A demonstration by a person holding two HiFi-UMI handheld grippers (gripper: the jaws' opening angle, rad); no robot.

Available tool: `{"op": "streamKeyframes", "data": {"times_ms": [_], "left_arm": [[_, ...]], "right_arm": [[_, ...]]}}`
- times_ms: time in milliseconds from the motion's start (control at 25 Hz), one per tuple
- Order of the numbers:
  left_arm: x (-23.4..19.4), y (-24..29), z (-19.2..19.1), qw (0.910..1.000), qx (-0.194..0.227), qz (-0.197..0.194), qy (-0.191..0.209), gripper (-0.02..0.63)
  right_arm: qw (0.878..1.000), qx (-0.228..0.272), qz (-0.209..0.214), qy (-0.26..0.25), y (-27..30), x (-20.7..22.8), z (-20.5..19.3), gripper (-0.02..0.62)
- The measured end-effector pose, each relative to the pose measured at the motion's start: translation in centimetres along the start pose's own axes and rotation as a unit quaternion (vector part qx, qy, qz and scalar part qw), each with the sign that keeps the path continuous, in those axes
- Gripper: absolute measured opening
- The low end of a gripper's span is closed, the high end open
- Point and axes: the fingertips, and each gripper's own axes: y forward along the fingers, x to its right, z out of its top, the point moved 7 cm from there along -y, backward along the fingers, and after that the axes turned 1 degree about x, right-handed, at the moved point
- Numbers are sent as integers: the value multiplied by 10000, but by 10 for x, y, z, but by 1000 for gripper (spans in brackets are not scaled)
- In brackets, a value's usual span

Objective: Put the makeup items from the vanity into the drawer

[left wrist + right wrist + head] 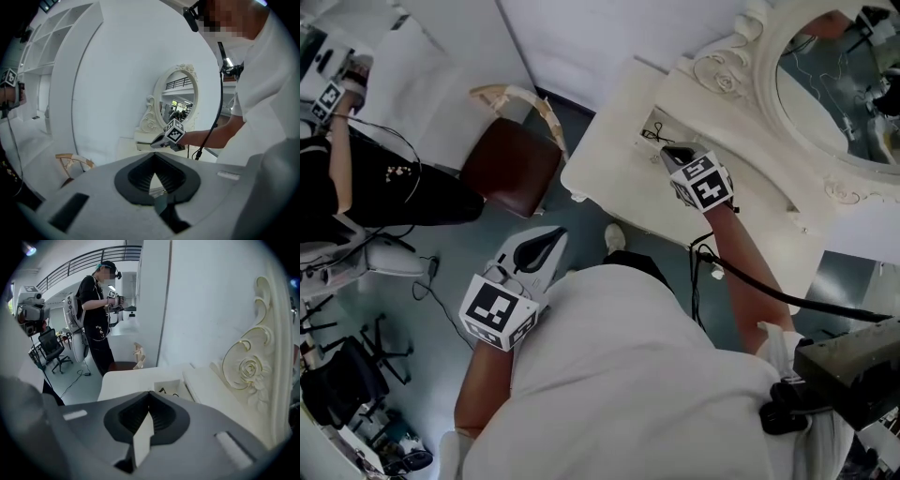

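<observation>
The white vanity [619, 159] has a small open compartment [656, 133] set in its top, with thin dark items in it that are too small to name. My right gripper [668, 150] hovers just beside that compartment, jaws shut with nothing seen between them. In the right gripper view the compartment [167, 387] lies straight past the right gripper [149, 394]. My left gripper [560, 233] hangs off the vanity's near edge above the floor, shut and empty. The left gripper view looks past the left gripper [153, 156] toward the right gripper [158, 144] and the vanity.
An ornate oval mirror [834, 84] rises behind the vanity top. A brown-seated chair [511, 167] stands left of the vanity. Another person in black [366, 192] stands further left, holding grippers. A black cable [769, 292] trails from my right arm. An office chair [51, 347] stands on the floor.
</observation>
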Motion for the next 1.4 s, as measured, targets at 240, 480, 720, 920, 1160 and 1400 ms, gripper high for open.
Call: {"op": "streamKeyframes", "data": {"times_ms": [240, 480, 720, 920, 1160, 1400], "left_arm": [[11, -26, -14, 9997, 48, -231, 100, 2], [26, -52, -28, 9986, 73, -469, 234, 2], [42, -79, -50, 9970, 39, -707, 306, 2], [53, -96, -65, 9957, -3, -851, 359, 2], [61, -111, -81, 9936, -34, -1037, 436, 2], [65, -119, -91, 9917, -66, -1187, 488, 2]], "right_arm": [[9994, 311, -45, 165, -39, -64, -9, 2], [9982, 498, -37, 321, -69, -126, -24, 2], [9966, 670, -79, 478, -98, -183, -41, 2], [9946, 794, -156, 650, -119, -223, -53, 2], [9930, 868, -229, 765, -133, -263, -66, 2], [9919, 985, -245, 757, -140, -289, -67, 1]]}}
